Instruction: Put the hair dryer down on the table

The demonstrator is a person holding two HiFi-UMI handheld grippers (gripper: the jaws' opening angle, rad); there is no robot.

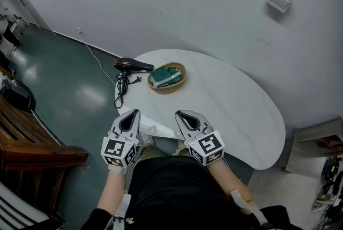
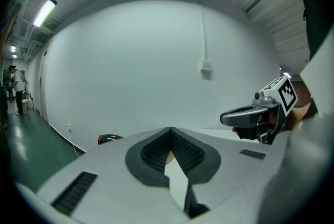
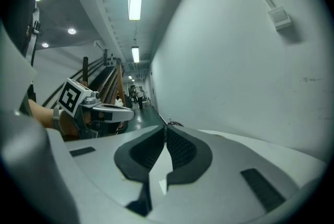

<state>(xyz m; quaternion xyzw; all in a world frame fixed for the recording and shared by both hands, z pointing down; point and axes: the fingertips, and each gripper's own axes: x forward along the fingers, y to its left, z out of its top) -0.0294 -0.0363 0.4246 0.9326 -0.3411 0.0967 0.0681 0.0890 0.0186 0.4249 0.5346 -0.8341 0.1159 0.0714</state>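
- Both tools first, from the head view: my left hand-held gripper [image 1: 133,113] and my right hand-held gripper [image 1: 180,114] are clenched on nothing. They sit side by side over the near edge of the worktop [image 1: 225,100].
- From the same view, the hair dryer [image 1: 132,65] lies flat on the worktop, well ahead of my left hand-held gripper, by the far left rim. Its cord [image 1: 121,89] is bunched between the dryer and that gripper, right at the edge. A woven basket [image 1: 184,74] with something green in it sits just right of the dryer.
- I judge the putting-down finished, since the dryer rests on the worktop and neither hand-held gripper touches it. The next move calls only for keeping both clear, and for not catching the cord, which could drag the dryer off the edge.
- In the left gripper view, the ridged pads meet with nothing between them. Only an orange-and-black sliver of the hair dryer shows ahead and to the left, over my own jaw body, and the rest is hidden. My right hand-held gripper shows off to the right, apart from this one.
- In the right gripper view, the jaws are pressed together and empty. A small dark shape sits just beyond the tips, and I cannot tell whether it is the dryer or the cord. The basket is hidden, and my left hand-held gripper shows to the left.
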